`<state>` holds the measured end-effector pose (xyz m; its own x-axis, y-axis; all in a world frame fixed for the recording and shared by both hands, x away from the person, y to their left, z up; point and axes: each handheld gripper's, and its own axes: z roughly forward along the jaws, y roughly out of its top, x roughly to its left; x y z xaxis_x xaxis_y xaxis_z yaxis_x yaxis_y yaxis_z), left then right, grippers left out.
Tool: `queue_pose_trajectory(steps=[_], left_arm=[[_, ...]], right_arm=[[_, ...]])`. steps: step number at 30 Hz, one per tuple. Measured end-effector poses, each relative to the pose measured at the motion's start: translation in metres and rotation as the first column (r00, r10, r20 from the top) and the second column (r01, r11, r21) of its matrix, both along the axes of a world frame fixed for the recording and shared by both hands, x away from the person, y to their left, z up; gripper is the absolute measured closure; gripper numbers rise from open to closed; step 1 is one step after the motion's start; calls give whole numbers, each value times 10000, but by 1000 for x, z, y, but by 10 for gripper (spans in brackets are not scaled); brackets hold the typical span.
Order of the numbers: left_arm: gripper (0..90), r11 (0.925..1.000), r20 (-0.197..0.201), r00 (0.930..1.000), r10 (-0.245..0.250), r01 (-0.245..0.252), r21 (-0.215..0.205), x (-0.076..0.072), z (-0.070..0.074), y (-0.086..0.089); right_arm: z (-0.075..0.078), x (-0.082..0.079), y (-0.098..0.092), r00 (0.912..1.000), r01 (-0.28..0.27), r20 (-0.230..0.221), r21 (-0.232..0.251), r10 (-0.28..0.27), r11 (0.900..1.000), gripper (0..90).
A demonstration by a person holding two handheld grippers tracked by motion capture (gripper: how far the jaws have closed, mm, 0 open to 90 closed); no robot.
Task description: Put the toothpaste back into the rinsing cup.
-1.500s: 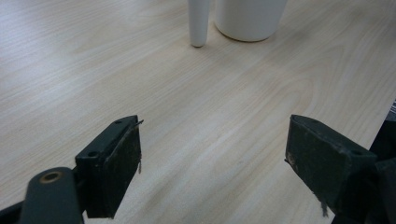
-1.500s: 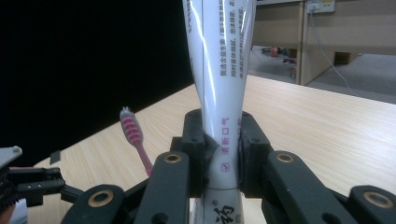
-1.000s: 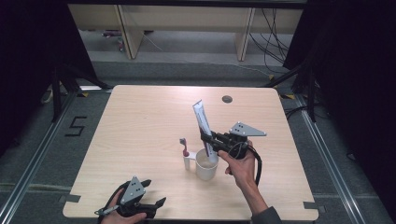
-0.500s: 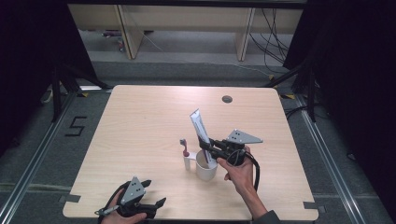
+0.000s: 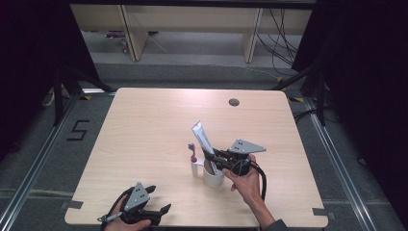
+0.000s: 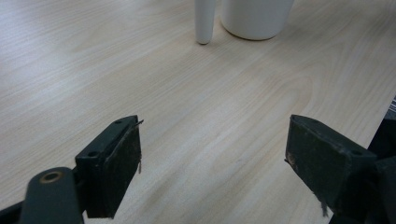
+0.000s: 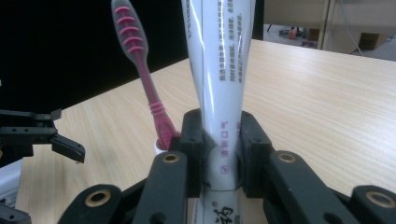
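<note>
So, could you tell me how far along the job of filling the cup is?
Done: the pink toothbrush already stands in its holder beside the white cup. In hand: the right gripper is clamped on the toothpaste tube, holding it upright over the cup. Left: setting it inside and letting go. The left gripper rests open near the table edge.

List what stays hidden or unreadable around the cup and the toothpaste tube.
- Toothpaste tube: lower end hidden behind the right gripper, right gripper view.
- Cup: inside hidden by that gripper, high view; top cut off, left gripper view.
- Toothbrush: foot hidden behind the gripper.
</note>
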<state>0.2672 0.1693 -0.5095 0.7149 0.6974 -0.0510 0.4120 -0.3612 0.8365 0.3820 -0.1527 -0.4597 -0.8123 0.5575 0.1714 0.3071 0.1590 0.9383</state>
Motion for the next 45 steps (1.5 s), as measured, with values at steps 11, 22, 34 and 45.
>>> queue_pose_trajectory(steps=[11, 22, 34, 45], left_arm=[[179, 10000, -5, 10000, -13, 13, 28, 0, 0, 0], [179, 10000, -1, 10000, -25, 25, 13, 0, 0, 0], [179, 10000, -2, 10000, -42, 42, 32, 0, -1, 0], [179, 10000, 62, 10000, -63, 63, -13, 0, 0, 0]], right_arm=[[0, -5, -3, 9999, -105, -137, -323, 100, 9994, 757], [-2, -13, -6, 9993, -279, -263, -933, 255, 9952, 760], [-3, -17, -10, 9987, -162, -508, -1276, 98, 9917, 759], [-5, -16, -12, 9986, -161, -529, -1490, 83, 9887, 742]])
